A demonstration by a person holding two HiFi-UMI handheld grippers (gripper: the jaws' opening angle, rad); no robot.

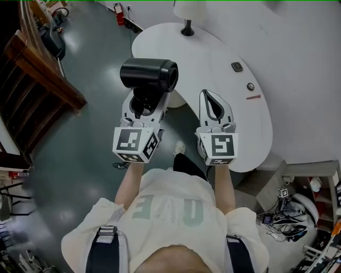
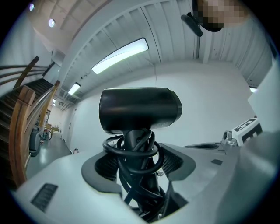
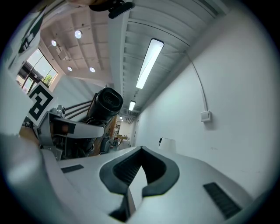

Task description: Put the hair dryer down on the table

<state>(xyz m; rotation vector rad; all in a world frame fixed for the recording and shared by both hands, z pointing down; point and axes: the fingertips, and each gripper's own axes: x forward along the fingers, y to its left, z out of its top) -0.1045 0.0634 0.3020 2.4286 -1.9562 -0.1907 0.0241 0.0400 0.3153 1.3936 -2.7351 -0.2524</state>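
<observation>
A black hair dryer (image 1: 149,74) stands upright in my left gripper (image 1: 145,101), its cord wound round the handle. The jaws are shut on that handle, and the barrel points right, held in the air over the left edge of the white table (image 1: 213,58). In the left gripper view the hair dryer (image 2: 140,109) fills the middle, with the handle and cord between the pads of the left gripper (image 2: 139,155). My right gripper (image 1: 206,94) hangs over the table's near part, shut with its tips touching and nothing between them. The right gripper view shows its own closed tips (image 3: 141,151) and the hair dryer (image 3: 105,103) at left.
A lamp (image 1: 187,13) stands at the table's far end. A small dark square (image 1: 237,66) and a round knob (image 1: 250,86) lie at the table's right. A wooden staircase (image 1: 42,80) runs along the left over the dark floor. Cables and gear (image 1: 287,218) are at the lower right.
</observation>
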